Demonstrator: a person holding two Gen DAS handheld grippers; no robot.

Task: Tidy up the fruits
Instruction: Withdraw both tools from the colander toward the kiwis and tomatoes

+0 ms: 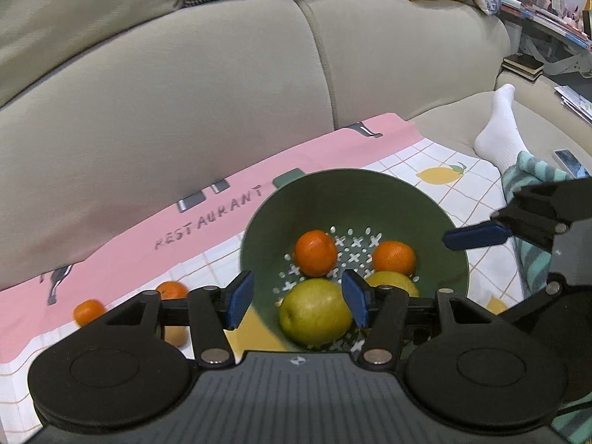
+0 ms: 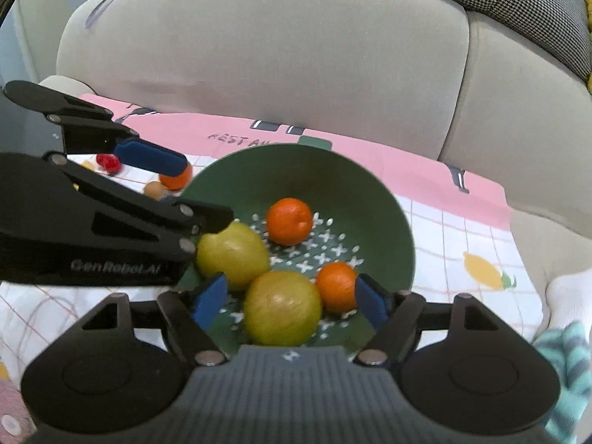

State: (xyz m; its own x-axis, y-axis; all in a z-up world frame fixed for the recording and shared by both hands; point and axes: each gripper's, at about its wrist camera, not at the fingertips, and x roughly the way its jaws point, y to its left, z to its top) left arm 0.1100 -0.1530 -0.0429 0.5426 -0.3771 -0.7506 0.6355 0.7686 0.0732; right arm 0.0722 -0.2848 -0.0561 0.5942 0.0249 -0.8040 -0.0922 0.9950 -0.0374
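Okay, left wrist view: left gripper point(image 1: 298, 301) jaws apart, nothing between them, hovering over the near rim of the green colander point(image 1: 453, 259). Yellow-green fruit point(image 1: 314, 312) sits just ahead between the pads; second yellow-green one point(image 1: 392, 281) behind the right pad. Two oranges beyond: one point(image 1: 315, 252) ahead, one point(image 1: 394, 258) ahead-right. Left of the left pad, on the cloth point(image 1: 407, 159), two more oranges point(image 1: 88, 310) point(image 1: 171, 290) and a brownish fruit point(image 1: 174, 335), partly hidden.

Right wrist view: right gripper point(image 2: 290, 301) jaws apart, empty, over the colander's near edge. Yellow-green fruit point(image 2: 283, 309) between the pads, orange point(image 2: 336, 286) touching it by the right pad. Left gripper enters from the left.
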